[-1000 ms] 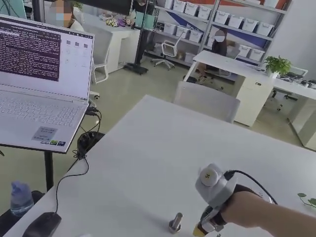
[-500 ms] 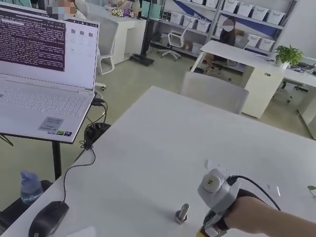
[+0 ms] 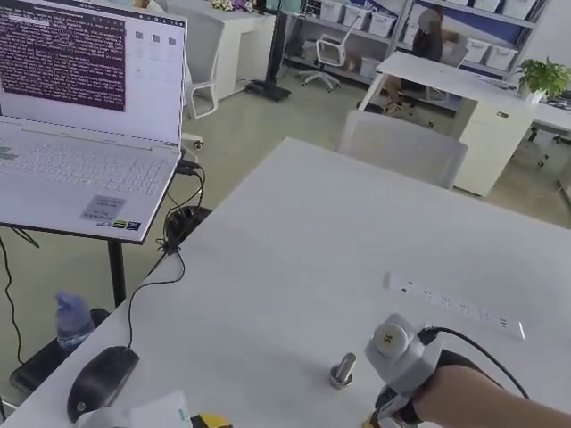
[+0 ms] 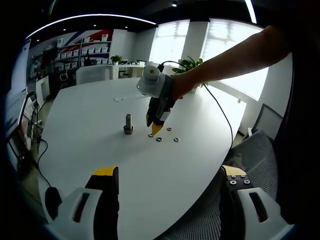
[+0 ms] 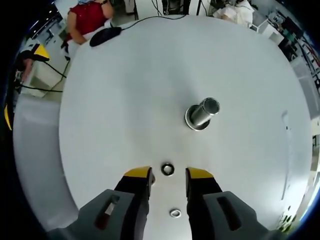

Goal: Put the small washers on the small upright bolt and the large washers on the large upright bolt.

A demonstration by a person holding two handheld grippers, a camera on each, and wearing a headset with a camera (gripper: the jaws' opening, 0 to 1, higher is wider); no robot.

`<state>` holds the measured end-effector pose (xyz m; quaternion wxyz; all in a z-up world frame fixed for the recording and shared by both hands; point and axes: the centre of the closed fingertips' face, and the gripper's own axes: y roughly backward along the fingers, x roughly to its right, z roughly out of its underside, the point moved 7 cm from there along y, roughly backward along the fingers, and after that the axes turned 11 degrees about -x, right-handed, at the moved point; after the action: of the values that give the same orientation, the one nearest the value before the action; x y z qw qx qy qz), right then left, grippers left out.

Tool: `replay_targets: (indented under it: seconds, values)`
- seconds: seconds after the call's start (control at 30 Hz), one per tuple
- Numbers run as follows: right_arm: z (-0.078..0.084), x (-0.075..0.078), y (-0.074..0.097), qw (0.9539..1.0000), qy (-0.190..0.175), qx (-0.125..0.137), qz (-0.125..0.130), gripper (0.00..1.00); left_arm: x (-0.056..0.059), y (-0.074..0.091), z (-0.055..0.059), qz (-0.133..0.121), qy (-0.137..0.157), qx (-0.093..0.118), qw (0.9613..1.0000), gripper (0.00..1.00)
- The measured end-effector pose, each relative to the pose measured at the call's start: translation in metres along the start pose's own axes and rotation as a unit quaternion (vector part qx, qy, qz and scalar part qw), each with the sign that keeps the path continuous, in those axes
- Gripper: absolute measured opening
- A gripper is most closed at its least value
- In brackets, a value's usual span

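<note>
Washers (image 5: 167, 169) lie loose on the worktop (image 5: 125, 100), one just ahead of the right tool (image 5: 169, 174), jaws parted, empty; the bolt (image 5: 202, 114) beyond looks bare, so nothing seems placed. The left tool (image 4: 169, 172) gapes empty.

An upright bolt (image 3: 343, 370) stands near on the white table (image 3: 294, 241). Just right of it is the right gripper (image 3: 384, 414), held in a hand (image 3: 464, 399). A power strip (image 3: 455, 306) lies farther right. An open laptop (image 3: 80, 134) stands far left, and a mouse (image 3: 103, 382) lies near left.
</note>
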<state>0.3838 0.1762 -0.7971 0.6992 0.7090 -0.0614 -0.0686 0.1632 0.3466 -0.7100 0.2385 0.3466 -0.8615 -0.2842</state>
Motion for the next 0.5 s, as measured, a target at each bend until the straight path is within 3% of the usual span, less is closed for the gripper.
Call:
replay_targets:
  seconds: [0.5]
  values:
    - [0.0052, -0.0010, -0.0111, 0.9999, -0.011, -0.004, 0.001, 0.27, 0.0028, -0.0014, 0.0052, 0.005, 0.005, -0.008, 0.9999, 0.82]
